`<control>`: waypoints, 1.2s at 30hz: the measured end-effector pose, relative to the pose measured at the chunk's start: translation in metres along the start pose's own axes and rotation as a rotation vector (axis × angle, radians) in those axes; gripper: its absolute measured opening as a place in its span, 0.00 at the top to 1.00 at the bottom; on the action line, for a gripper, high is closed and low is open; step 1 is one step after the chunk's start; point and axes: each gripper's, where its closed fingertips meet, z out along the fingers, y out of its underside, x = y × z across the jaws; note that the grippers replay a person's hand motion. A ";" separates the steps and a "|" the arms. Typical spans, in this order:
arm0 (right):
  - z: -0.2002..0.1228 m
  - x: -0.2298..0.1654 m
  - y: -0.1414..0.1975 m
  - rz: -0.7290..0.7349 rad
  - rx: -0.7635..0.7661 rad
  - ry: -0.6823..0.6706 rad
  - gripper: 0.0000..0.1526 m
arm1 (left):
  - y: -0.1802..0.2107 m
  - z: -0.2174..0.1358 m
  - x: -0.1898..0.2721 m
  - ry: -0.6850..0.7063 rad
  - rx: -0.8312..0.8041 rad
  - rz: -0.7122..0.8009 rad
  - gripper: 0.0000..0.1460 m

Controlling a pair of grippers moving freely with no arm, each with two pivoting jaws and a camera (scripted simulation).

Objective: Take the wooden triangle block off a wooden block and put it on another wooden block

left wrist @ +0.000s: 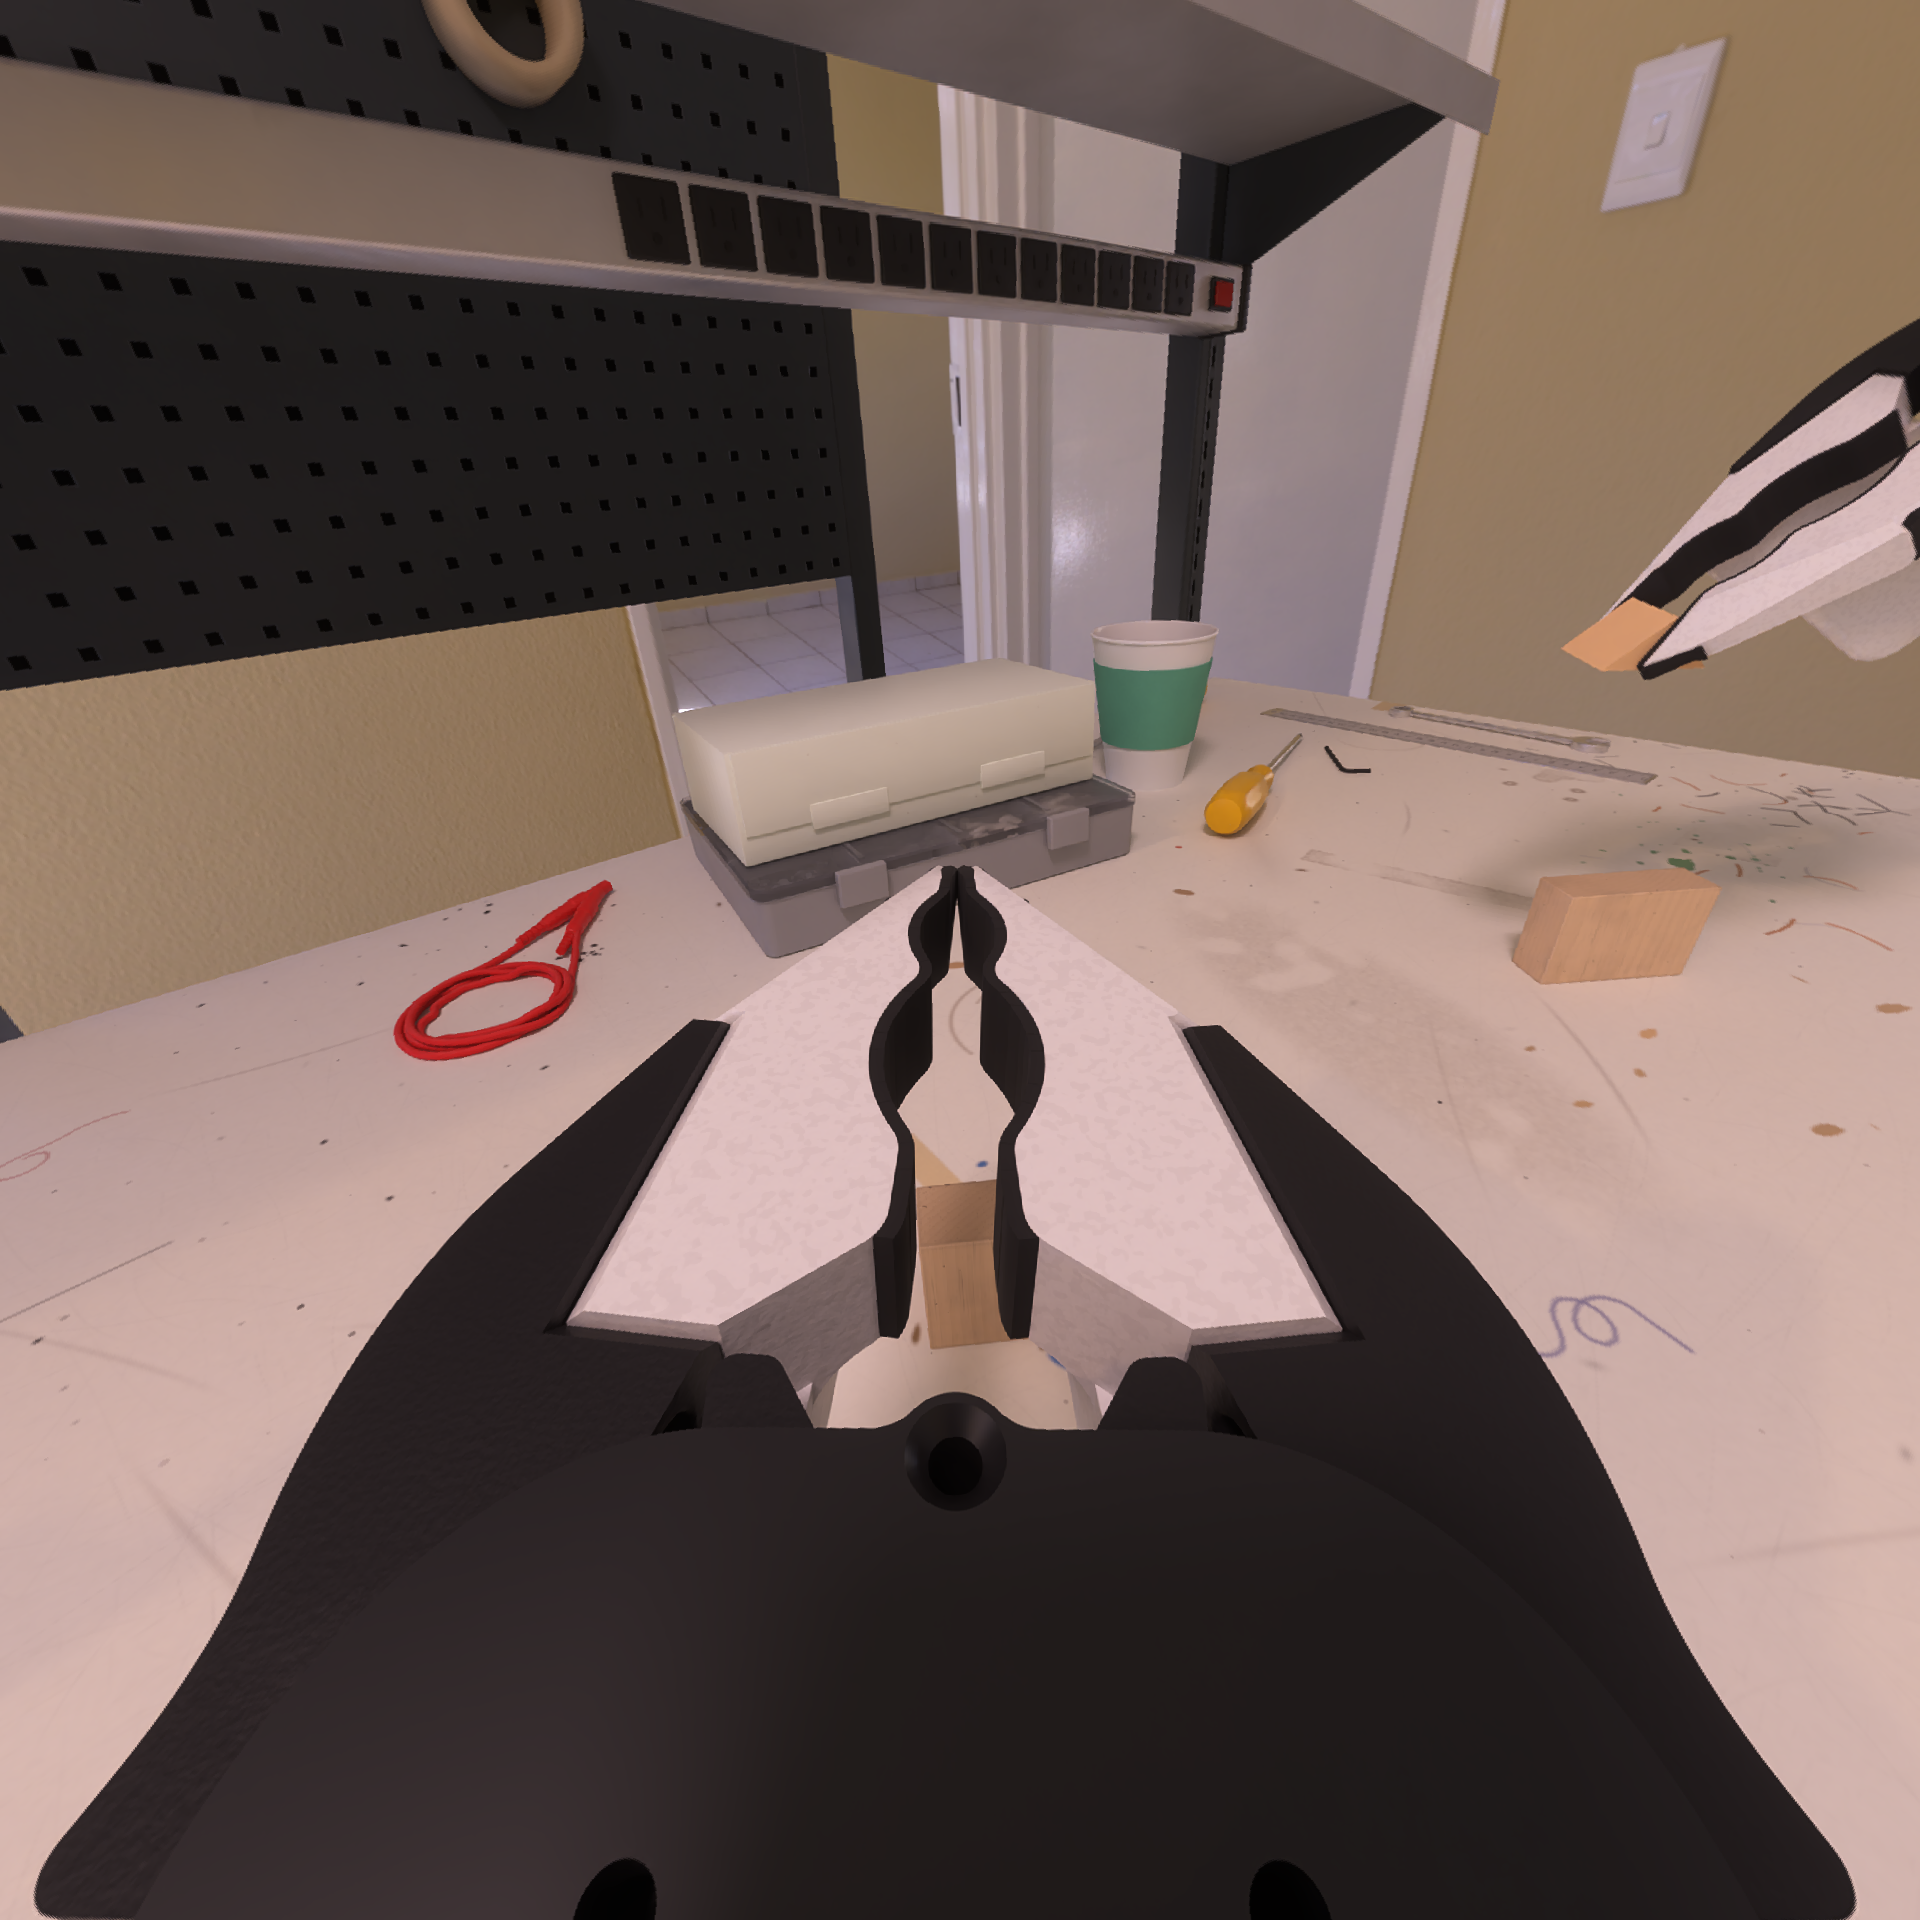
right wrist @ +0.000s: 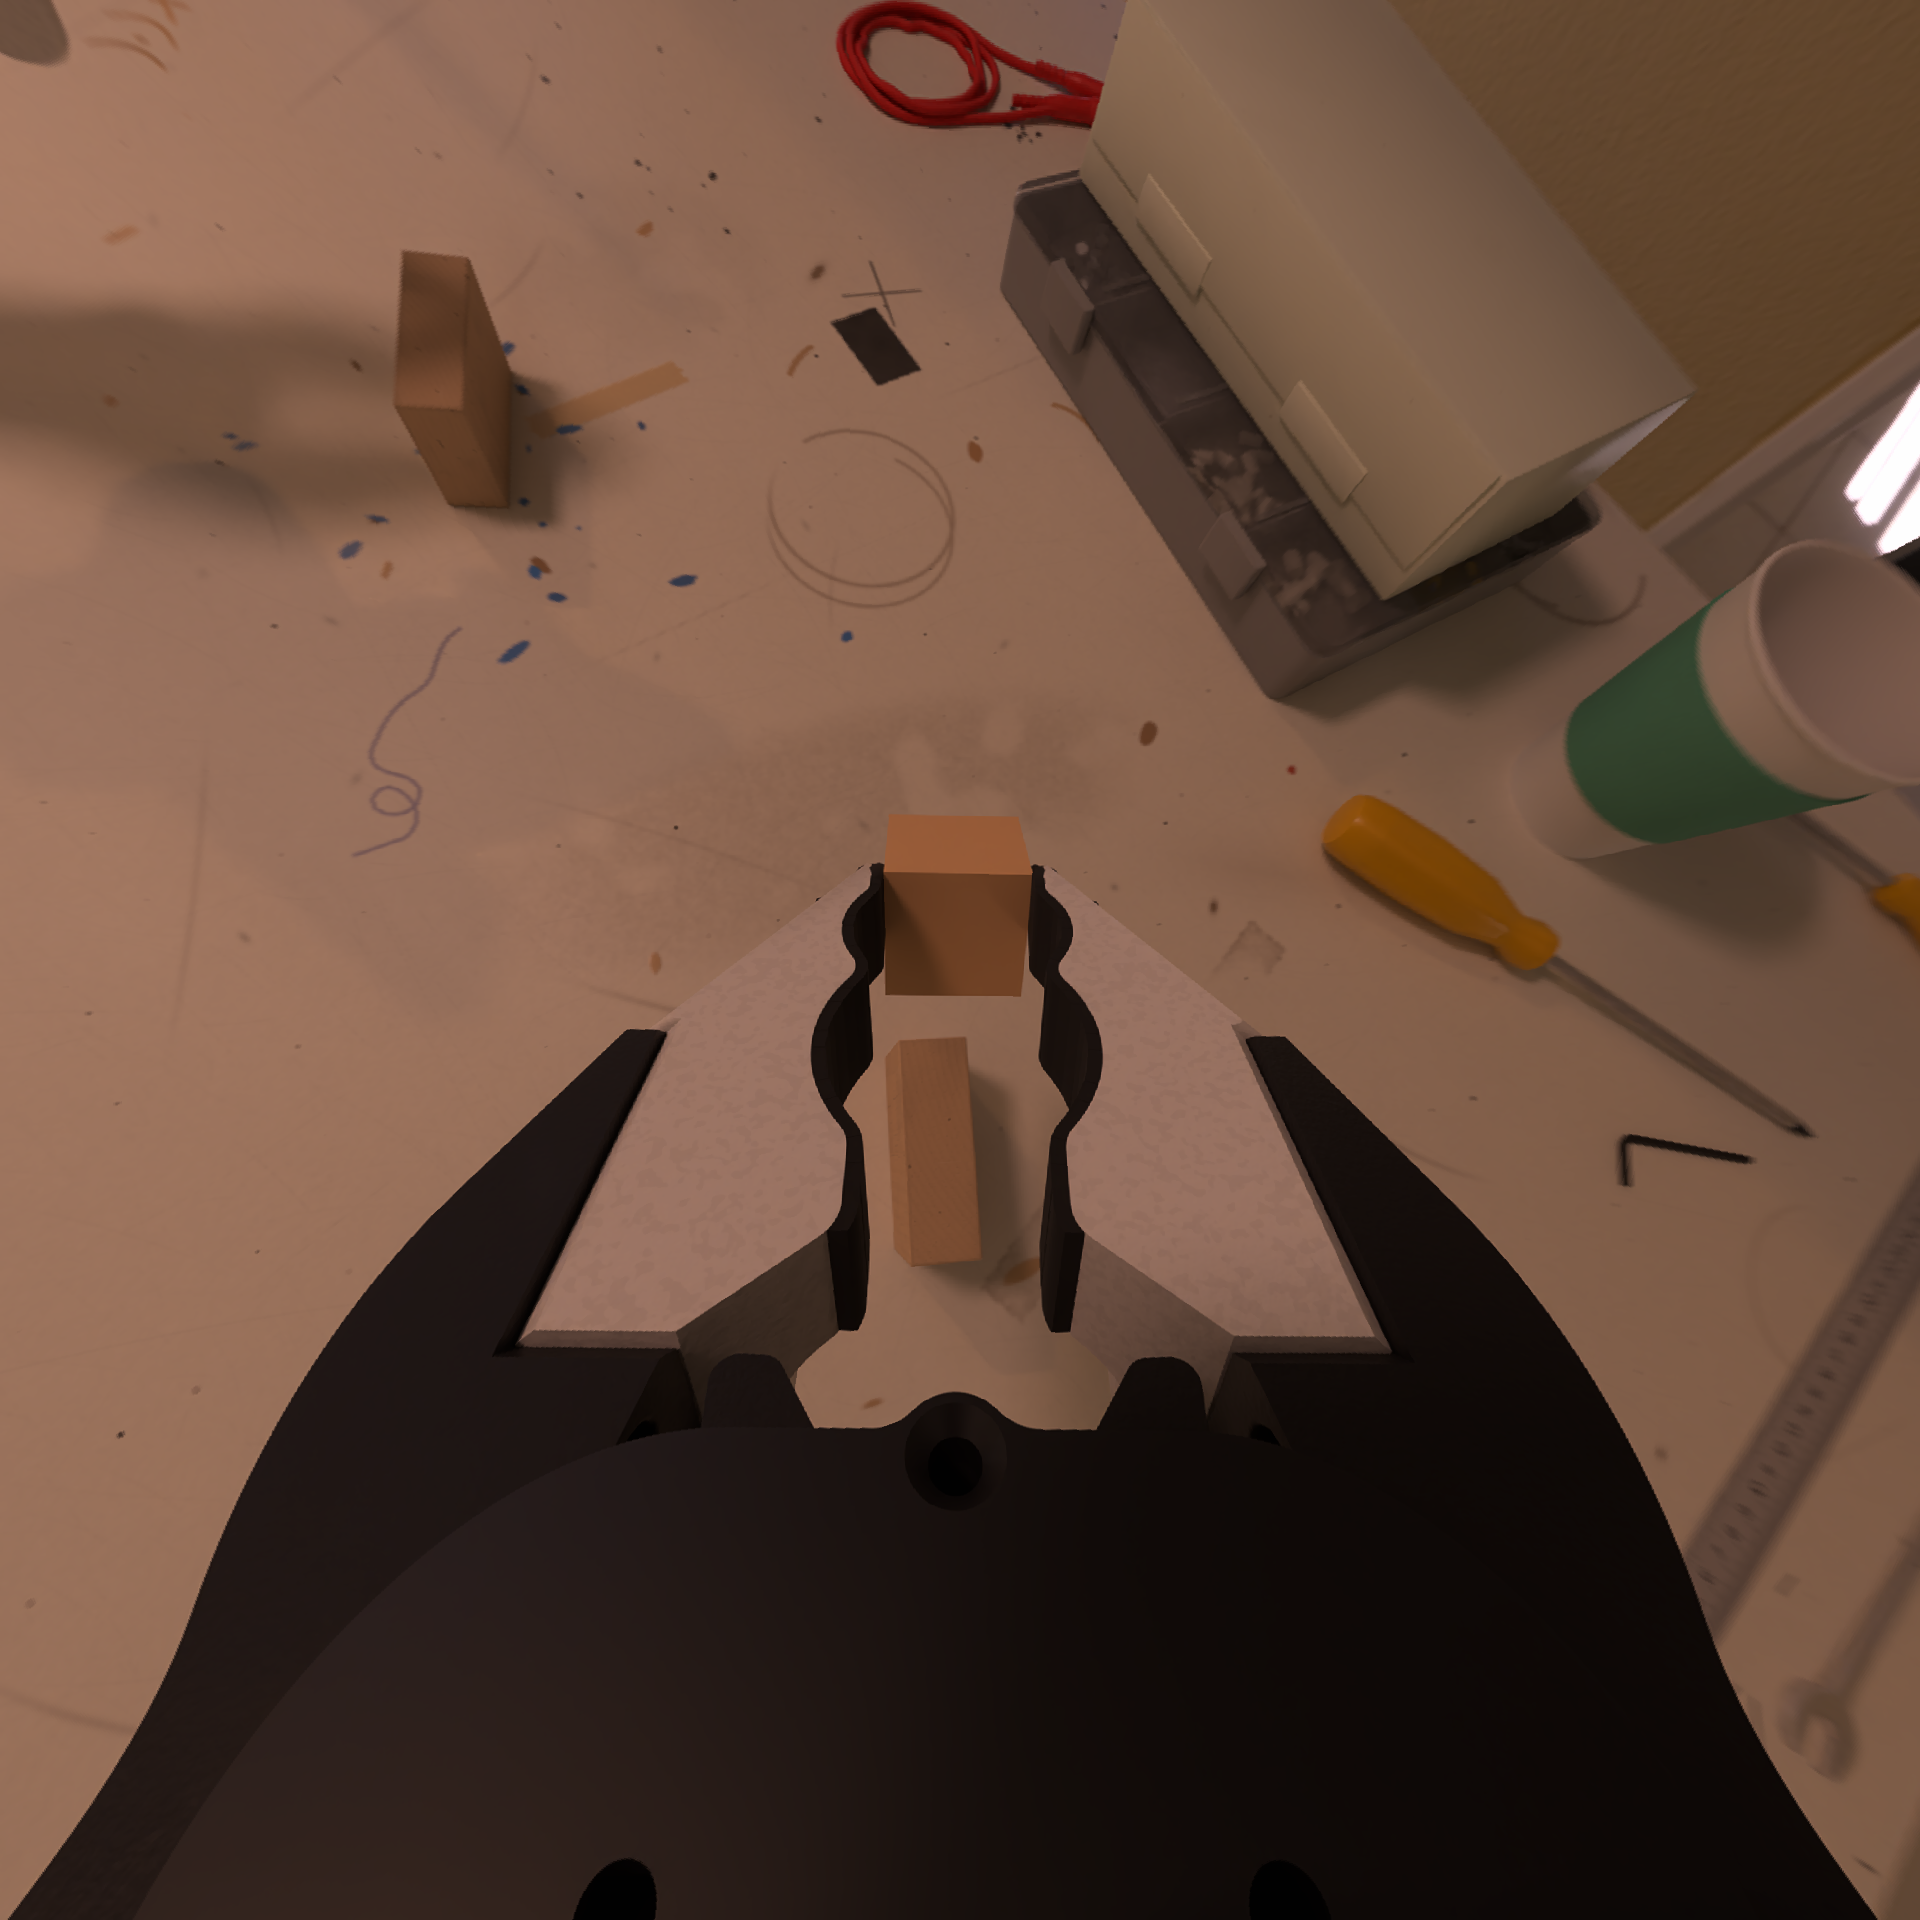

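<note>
My right gripper (right wrist: 956, 883) is shut on the wooden triangle block (right wrist: 954, 904) and holds it in the air above the table. Below it, between the fingers, a wooden block (right wrist: 932, 1153) lies on the table. A second wooden block (right wrist: 452, 379) stands at the upper left. In the left wrist view my left gripper (left wrist: 956, 878) is shut and empty, with a wooden block (left wrist: 956, 1268) on the table under its fingers. The right gripper (left wrist: 1662, 655) shows at the far right with the triangle block (left wrist: 1616, 639), above the other wooden block (left wrist: 1610, 925).
A cream case (left wrist: 883, 758) on a grey organizer box (left wrist: 935, 862), a cup with a green sleeve (left wrist: 1151, 701), a yellow screwdriver (right wrist: 1439, 883), a red cable (left wrist: 488, 997), a hex key (right wrist: 1673, 1153) and a ruler (left wrist: 1455, 743) lie on the table. A pegboard (left wrist: 416, 447) stands behind.
</note>
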 end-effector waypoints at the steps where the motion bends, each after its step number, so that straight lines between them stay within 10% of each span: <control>1: 0.000 0.001 0.004 0.018 0.017 -0.020 0.82 | 0.000 0.000 0.000 0.001 -0.002 0.001 1.00; 36: 0.033 -0.006 0.104 -0.031 -0.404 -0.136 0.82 | 0.012 0.004 0.010 0.059 -0.044 0.009 1.00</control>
